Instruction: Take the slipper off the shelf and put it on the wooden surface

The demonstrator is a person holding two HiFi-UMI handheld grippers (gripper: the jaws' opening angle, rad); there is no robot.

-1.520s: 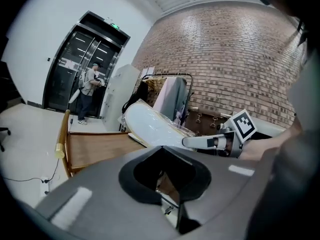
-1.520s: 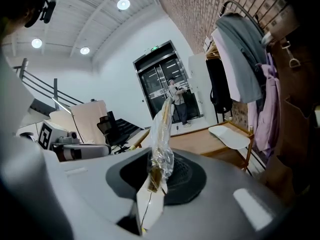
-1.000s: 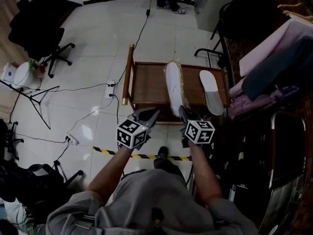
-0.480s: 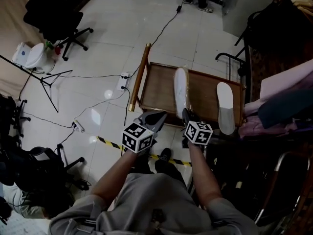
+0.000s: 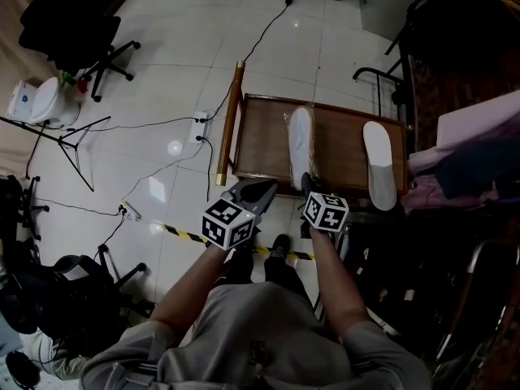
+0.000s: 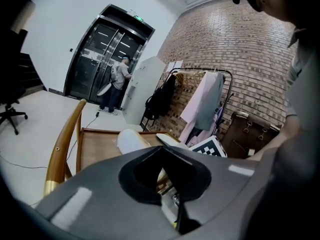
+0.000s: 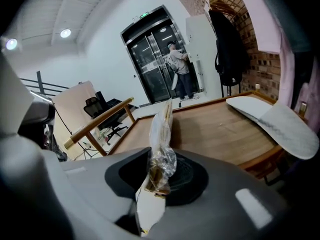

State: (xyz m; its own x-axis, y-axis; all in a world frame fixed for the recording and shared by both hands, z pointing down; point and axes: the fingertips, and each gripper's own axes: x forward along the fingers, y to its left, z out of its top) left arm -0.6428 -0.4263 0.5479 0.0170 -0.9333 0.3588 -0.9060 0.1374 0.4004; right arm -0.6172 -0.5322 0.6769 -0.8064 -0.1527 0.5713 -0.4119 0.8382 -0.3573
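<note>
The slipper (image 5: 300,140), wrapped in clear plastic wrap (image 7: 163,159), is pinched at its near end by the right gripper (image 5: 308,184). Its jaws are just beginning to open, with the wrapped end between them. The slipper is stretched lengthwise over the wooden surface (image 5: 260,140) and is seen turned on its edge in the right gripper view. Whether it already rests on the wood cannot be told. The narrow hold at the very end is judged to keep the gripper clear of the surface's raised rim while the slipper is set down. A second slipper (image 5: 379,165) is laid at the right end, well apart, so room is left between the two. The left gripper (image 5: 262,189) is held shut and empty beside the near rim, out of the way.
</note>
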